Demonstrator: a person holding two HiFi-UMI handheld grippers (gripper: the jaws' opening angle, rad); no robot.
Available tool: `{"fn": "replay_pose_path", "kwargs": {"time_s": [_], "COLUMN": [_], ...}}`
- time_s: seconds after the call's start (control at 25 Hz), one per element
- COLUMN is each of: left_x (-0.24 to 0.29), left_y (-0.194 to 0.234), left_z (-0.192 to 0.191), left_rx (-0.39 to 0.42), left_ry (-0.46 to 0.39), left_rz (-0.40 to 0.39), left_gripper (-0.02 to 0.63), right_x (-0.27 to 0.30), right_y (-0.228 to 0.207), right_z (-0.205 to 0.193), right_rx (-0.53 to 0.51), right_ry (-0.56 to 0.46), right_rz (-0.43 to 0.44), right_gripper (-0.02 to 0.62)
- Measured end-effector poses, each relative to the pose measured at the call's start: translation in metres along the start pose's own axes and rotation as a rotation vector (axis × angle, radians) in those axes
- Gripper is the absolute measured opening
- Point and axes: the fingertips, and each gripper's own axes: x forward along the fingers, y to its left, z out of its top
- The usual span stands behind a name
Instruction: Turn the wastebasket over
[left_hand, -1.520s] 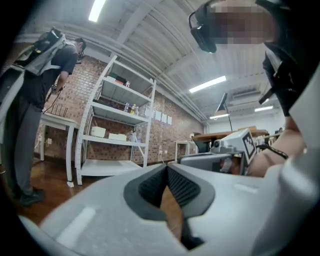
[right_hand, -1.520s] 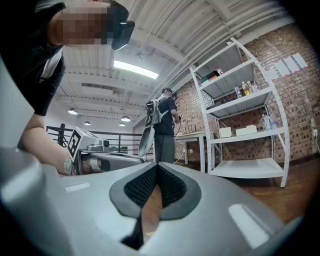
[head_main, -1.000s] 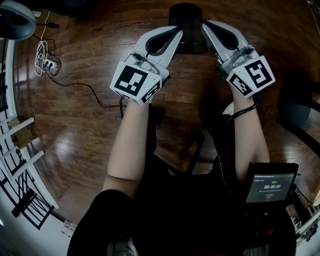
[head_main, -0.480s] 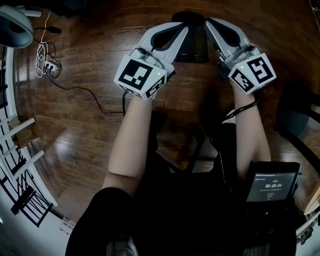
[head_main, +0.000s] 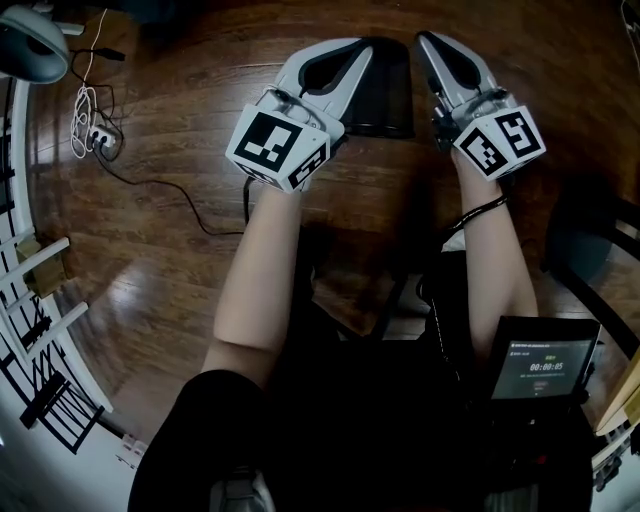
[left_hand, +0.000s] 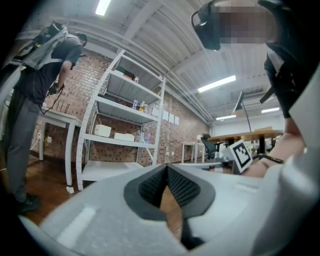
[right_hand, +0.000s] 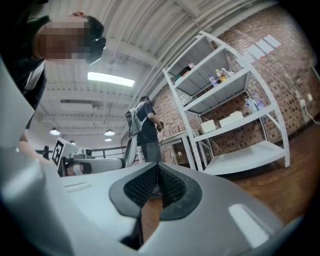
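A black wastebasket (head_main: 384, 92) sits on the wooden floor (head_main: 180, 200) at the top middle of the head view, its sides dark and hard to read. My left gripper (head_main: 362, 50) lies along its left side and my right gripper (head_main: 424, 40) along its right side, one on each flank; whether they press on it I cannot tell. Both point level. In the left gripper view the ribbed pads (left_hand: 166, 170) meet at the tips with nothing between them. The right gripper's pads (right_hand: 157, 167) also meet, empty. The basket does not show in either gripper view.
A power strip with cables (head_main: 93, 128) lies on the floor at the left, beside a white rack (head_main: 40, 300). A dark chair (head_main: 592, 225) stands at the right, a small screen (head_main: 540, 368) below it. White shelving (left_hand: 125, 130) and a standing person (left_hand: 35, 100) are farther off.
Both grippers have slid further along the basket's sides. The basket now sits lower and larger in the head view.
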Motion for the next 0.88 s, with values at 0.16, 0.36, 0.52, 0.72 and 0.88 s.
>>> {"fn": "replay_pose_path", "kwargs": {"time_s": [0.16, 0.36, 0.52, 0.72, 0.88], "left_x": [0.003, 0.013, 0.01, 0.005, 0.003], "left_y": [-0.003, -0.008, 0.003, 0.009, 0.008], "left_z": [0.008, 0.021, 0.016, 0.006, 0.009], "left_rx": [-0.01, -0.041, -0.053, -0.054, -0.055], "left_ry": [-0.016, -0.014, -0.013, -0.015, -0.021], "left_rz": [0.007, 0.023, 0.03, 0.04, 0.043], "left_gripper": [0.002, 0.002, 0.002, 0.002, 0.002], "right_x": [-0.004, -0.022, -0.037, -0.067, -0.082], "right_y": [-0.022, -0.061, -0.077, -0.079, -0.064], "right_z": [-0.016, -0.06, -0.127, -0.217, -0.261], "right_rx": [0.162, 0.471, 0.686, 0.902, 0.996], "right_ry": [-0.051, -0.14, -0.219, -0.264, -0.216], "right_rz": [-0.084, -0.229, -0.388, -0.593, -0.686], "right_gripper": [0.009, 0.009, 0.011, 0.011, 0.029]}}
